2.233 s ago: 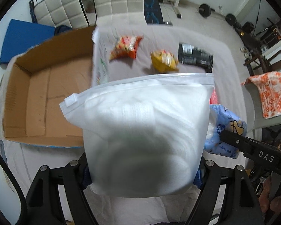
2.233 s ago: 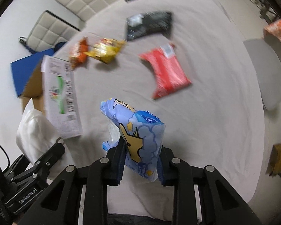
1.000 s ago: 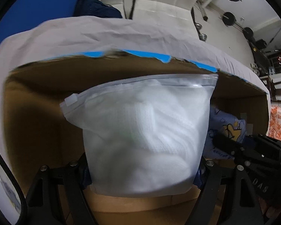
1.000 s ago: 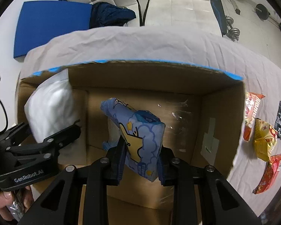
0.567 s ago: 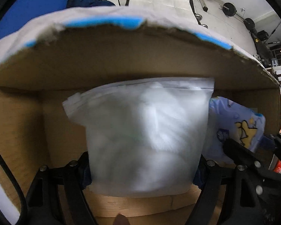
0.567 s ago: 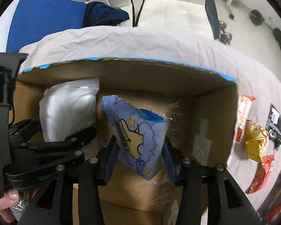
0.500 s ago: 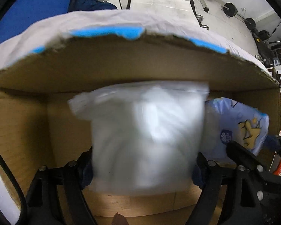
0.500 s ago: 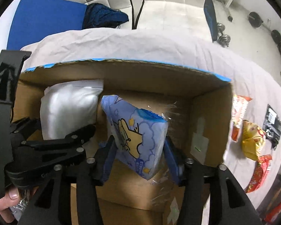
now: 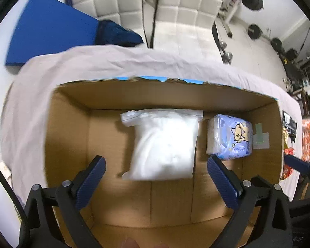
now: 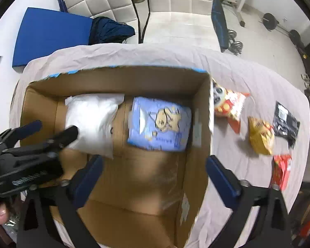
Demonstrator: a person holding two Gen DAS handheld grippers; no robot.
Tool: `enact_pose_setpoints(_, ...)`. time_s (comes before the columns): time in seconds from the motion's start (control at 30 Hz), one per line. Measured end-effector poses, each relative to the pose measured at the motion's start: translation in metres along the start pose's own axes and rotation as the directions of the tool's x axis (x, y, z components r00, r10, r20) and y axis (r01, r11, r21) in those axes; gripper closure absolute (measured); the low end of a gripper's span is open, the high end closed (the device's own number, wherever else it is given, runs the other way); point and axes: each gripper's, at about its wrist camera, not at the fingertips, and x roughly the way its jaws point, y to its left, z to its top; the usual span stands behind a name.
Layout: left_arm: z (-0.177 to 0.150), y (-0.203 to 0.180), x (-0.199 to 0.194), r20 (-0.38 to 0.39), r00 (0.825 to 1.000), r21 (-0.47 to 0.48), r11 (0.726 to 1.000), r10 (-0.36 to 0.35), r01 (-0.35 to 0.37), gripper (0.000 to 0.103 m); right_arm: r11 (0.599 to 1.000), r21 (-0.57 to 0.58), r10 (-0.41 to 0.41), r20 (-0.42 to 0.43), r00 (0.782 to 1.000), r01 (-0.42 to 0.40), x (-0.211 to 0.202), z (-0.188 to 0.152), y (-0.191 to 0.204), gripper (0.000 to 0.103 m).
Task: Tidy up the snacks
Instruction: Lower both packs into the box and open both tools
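Observation:
An open cardboard box (image 9: 68, 136) (image 10: 198, 148) sits on a table with a grey cloth. On its floor lie a white zip bag (image 9: 163, 142) (image 10: 91, 122) and, to its right, a blue pack with a cartoon bear (image 9: 230, 137) (image 10: 161, 124). My left gripper (image 9: 155, 165) hangs open above the white bag with nothing between its fingers. My right gripper (image 10: 154, 165) is open above the box, just short of the blue pack. Right of the box lie an orange-red snack bag (image 10: 229, 105), a yellow bag (image 10: 260, 136), a black pack (image 10: 286, 122) and a red pack (image 10: 281, 170).
Two white padded chairs (image 10: 175, 6) stand behind the table, with a blue mat (image 10: 51, 33) and a dark bag (image 10: 109, 31) on the floor at the left. Weights and a bench (image 10: 223, 20) are at the back right. A person's hand (image 10: 0, 212) holds the left gripper.
Both grippers have opened and pulled back upward. The white bag and the blue pack, held a moment ago, now lie on the box floor.

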Motion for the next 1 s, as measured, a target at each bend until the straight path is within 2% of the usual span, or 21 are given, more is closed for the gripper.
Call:
enact_pose_setpoints(0.1, -0.017, 0.010, -0.022, 0.036, 0.999, -0.027, 1.000, -0.010, 0.011, 0.002, 0.999, -0.001, -0.036, 0.023, 0.999, 0.036, -0.010, -0.017, 0.005, 0.000)
enact_pose_setpoints(0.17, -0.022, 0.014, -0.032, 0.067, 0.998, -0.032, 0.999, 0.020, -0.018, 0.002, 0.999, 0.005, -0.047, 0.037, 0.998, 0.047, -0.016, -0.028, 0.009, 0.000)
enact_pose_setpoints(0.27, -0.039, 0.022, -0.047, 0.112, 0.992, -0.035, 0.997, 0.065, -0.062, 0.002, 0.999, 0.017, -0.044, 0.052, 0.998, 0.043, -0.026, -0.045, 0.011, 0.000)
enact_pose_setpoints(0.43, -0.063, 0.027, -0.068, 0.151, 0.986, -0.069, 0.996, 0.071, -0.061, 0.002, 0.999, 0.033, -0.023, 0.091, 0.996, 0.020, -0.053, -0.072, 0.013, 0.000)
enact_pose_setpoints(0.7, -0.089, 0.017, -0.115, 0.221, 0.972, -0.041, 0.997, 0.078, -0.071, 0.002, 0.999, 0.040, -0.012, 0.176, 0.984, 0.005, -0.111, -0.111, 0.019, 0.000)
enact_pose_setpoints(0.87, -0.100, 0.009, -0.143, 0.263, 0.960, -0.012, 0.995, 0.098, -0.099, 0.002, 0.999, 0.047, -0.002, 0.193, 0.981, -0.008, -0.135, -0.129, 0.020, 0.000)
enact_pose_setpoints(1.0, -0.108, 0.003, -0.155, 0.265, 0.960, -0.002, 0.996, 0.088, -0.091, 0.002, 0.998, 0.050, 0.014, 0.209, 0.978, -0.025, -0.152, -0.143, 0.019, 0.000)
